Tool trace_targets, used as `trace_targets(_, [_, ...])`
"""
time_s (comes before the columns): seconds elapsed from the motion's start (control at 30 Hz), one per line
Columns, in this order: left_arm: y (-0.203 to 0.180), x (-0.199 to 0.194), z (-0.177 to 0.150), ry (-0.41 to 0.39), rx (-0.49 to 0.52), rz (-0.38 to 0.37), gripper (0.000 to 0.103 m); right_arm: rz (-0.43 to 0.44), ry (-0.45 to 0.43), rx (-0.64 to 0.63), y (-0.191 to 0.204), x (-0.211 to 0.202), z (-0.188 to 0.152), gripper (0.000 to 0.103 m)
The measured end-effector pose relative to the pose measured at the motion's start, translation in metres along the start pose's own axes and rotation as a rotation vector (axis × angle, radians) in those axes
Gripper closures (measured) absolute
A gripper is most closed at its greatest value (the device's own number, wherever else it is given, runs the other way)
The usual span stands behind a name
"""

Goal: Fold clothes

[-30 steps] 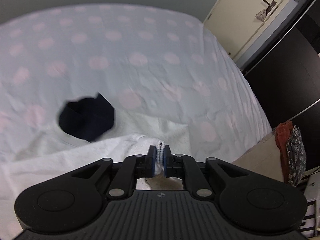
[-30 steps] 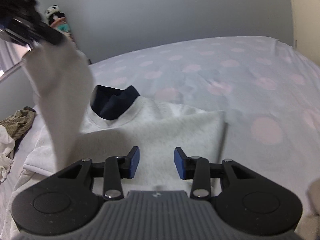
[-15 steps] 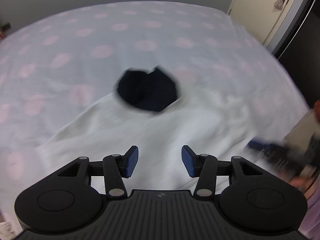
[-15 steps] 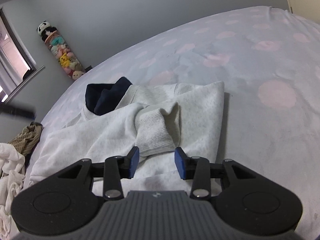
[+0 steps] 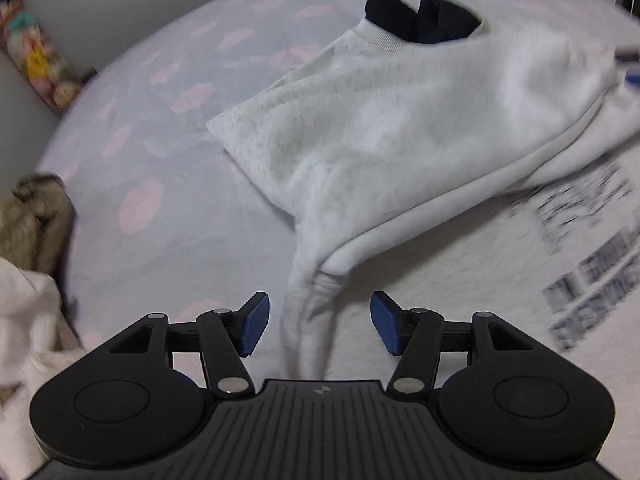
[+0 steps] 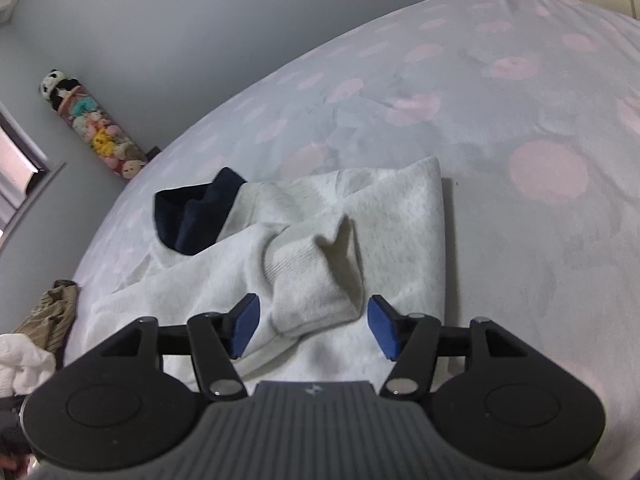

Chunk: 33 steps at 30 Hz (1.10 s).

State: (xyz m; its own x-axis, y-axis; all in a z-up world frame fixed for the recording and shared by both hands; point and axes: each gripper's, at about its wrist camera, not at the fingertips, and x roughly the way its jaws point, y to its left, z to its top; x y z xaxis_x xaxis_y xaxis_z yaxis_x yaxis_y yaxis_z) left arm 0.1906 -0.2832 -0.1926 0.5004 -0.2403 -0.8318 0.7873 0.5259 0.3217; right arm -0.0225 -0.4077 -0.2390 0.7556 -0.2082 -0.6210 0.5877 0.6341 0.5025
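1. The left gripper [image 5: 319,326] has its fingers [image 5: 254,326] released: a second ago they pinched the ribbed cuff, the jaws have just been opening, and now nothing is pressed. A bunched ridge of fabric runs up between the blue pads without touching either.

2. The right gripper [image 6: 313,330] is also released, its fingers [image 6: 383,330] having just spread wider. The dropped sleeve cuff [image 6: 316,280] lies in the gap, near both pads but gripped by neither.

3. What changed: a second ago the sleeve hung lifted in the air at the left of the right wrist view. Now it lies laid across the body of the white sweatshirt [image 5: 400,128], cuff end on top. I judge the sleeve fold on this side done, and the left gripper has come down toward the garment's lower part.

4. The sweatshirt rests flat on the polka-dot bed [image 6: 540,80], well inside its edges. Its dark navy collar [image 6: 192,216] points away from both cameras. The long axis runs from the hem near the grippers to that collar. In the right wrist view, the far right side already shows a straight folded edge.

5. The folded sleeve crosses that axis on a slant, from the shoulder toward the right gripper.

6. Next likely calls for a bottom-to-collar fold; the loose cuff may slip off as it is lifted.

7. Other clothes [image 6: 52,312] sit heaped at the bed's left edge.
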Motion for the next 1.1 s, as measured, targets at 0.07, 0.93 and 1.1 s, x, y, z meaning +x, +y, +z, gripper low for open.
trace_targets(0.07, [-0.007, 0.006, 0.005, -0.025, 0.024, 0.038, 0.05, -0.02, 0.011, 0.033, -0.002, 0.01, 0.004, 0.038])
trace_targets(0.93, [0.089, -0.012, -0.054, -0.058, -0.591, -0.255, 0.067, -0.097, 0.085, 0.013, 0.012, 0.008, -0.004, 0.076])
trace_targets(1.1, [0.119, -0.026, -0.041, -0.143, -0.693, -0.338, 0.047, -0.053, 0.051, 0.017, 0.018, 0.001, -0.005, 0.061])
